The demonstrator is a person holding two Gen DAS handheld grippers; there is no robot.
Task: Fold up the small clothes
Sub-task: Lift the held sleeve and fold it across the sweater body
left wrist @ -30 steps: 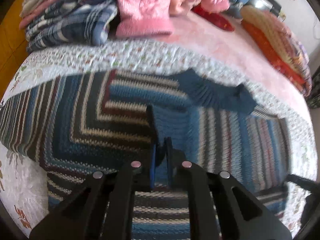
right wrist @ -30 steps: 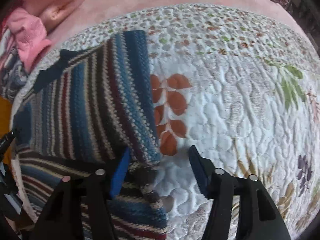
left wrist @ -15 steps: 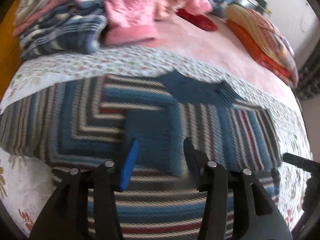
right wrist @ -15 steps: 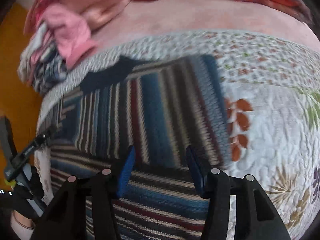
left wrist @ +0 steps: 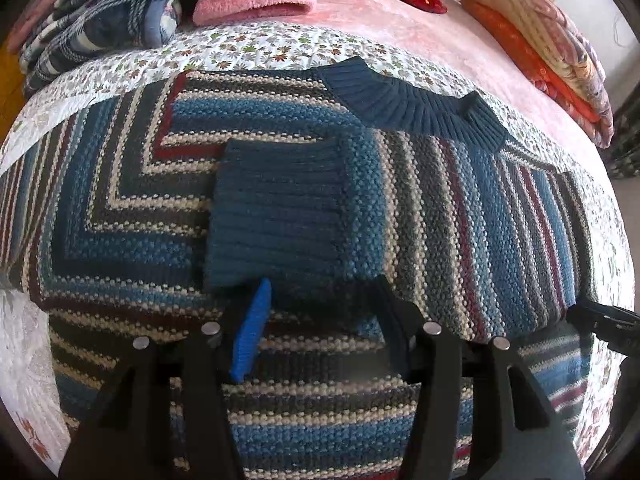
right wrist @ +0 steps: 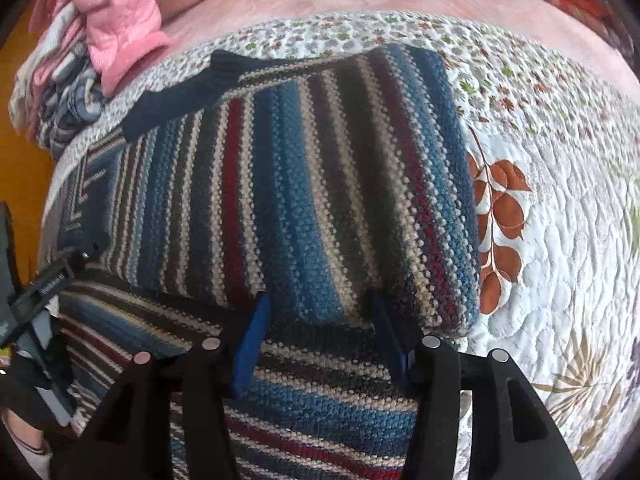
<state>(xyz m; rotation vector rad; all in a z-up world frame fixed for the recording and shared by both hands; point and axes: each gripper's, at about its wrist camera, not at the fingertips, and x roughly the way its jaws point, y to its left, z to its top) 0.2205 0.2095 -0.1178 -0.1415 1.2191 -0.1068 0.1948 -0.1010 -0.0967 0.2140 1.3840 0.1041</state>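
1. Quilted bed (left wrist: 248,46) carries the striped sweater (left wrist: 460,216), both sleeves folded in, cuff (left wrist: 276,216) lying mid-chest.
2. Left hand-held gripper (left wrist: 320,312) hovers wide and empty: pinch the hem's left corner next.
3. Right hand-held gripper (right wrist: 320,320), equally wide, should match it, lifting evenly.

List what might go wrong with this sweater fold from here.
1. The left sleeve's cuff lies loose on the sweater; with both grippers open, lifting the hem may slide it off.
2. The left gripper and right gripper hover over thick layered knit, so a pinch may catch only the top layer.
3. The folded right edge looks bulky and may spring open.
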